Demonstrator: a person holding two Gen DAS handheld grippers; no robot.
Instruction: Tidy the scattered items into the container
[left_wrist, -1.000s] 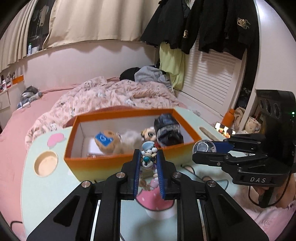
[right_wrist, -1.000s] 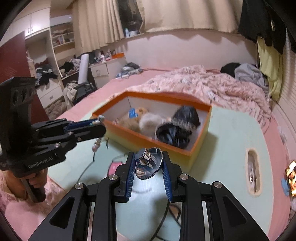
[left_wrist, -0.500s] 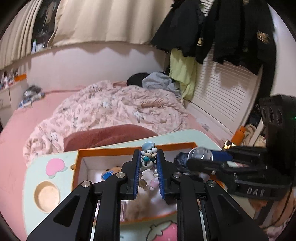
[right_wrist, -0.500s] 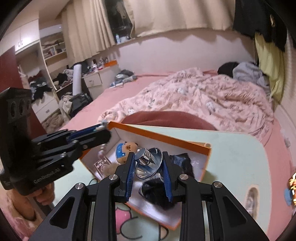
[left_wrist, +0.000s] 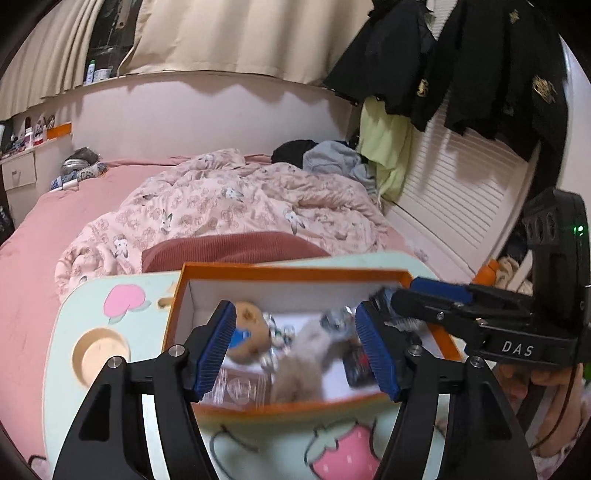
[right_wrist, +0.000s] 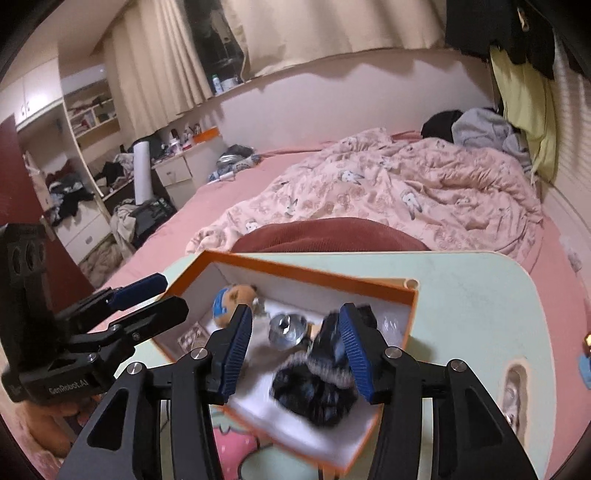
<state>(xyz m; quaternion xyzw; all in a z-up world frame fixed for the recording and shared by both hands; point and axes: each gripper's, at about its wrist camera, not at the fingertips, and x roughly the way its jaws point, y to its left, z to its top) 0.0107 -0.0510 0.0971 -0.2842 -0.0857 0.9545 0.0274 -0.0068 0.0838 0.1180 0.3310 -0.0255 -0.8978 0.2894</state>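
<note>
An orange box (left_wrist: 288, 274) with a white inside stands on the pale green table; it also shows in the right wrist view (right_wrist: 413, 314). My left gripper (left_wrist: 295, 352) is open and empty above it. The bead charm (left_wrist: 279, 334) lies inside beside a brown bear toy (left_wrist: 249, 326) and a beige plush (left_wrist: 301, 363). My right gripper (right_wrist: 297, 354) is open and empty over the box. The shiny metal piece (right_wrist: 287, 329) lies inside, next to a black furry item (right_wrist: 312, 391). The image is blurred.
The table (right_wrist: 469, 295) has a round cup hole (left_wrist: 100, 350) at left, a slot (right_wrist: 511, 387) at right and a strawberry print (left_wrist: 341, 456) near me. A bed with a pink quilt (left_wrist: 236, 199) lies behind it. Shelves and drawers (right_wrist: 85, 155) stand far left.
Both grippers have opened over the box. The bead charm has dropped from the left one and the metal piece from the right one into the box.
</note>
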